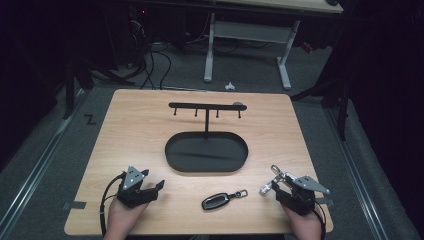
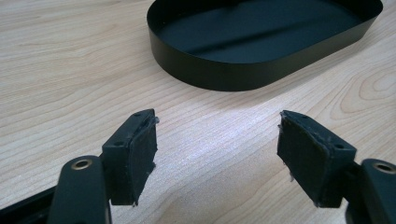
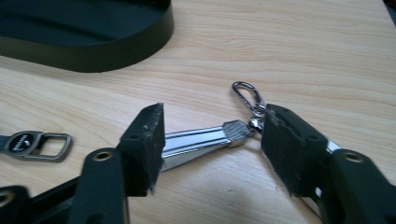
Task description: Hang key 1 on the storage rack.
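Right gripper view: right tool gaping around silver keychain near tray, not gripping; center before closing. Left tool idling wide, empty.

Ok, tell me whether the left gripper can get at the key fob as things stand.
Probably yes. The left gripper is open, and the key fob lies flat on bare table just to its right, with nothing between them. The tray sits farther back, out of the way.

Silver keychain flat on table
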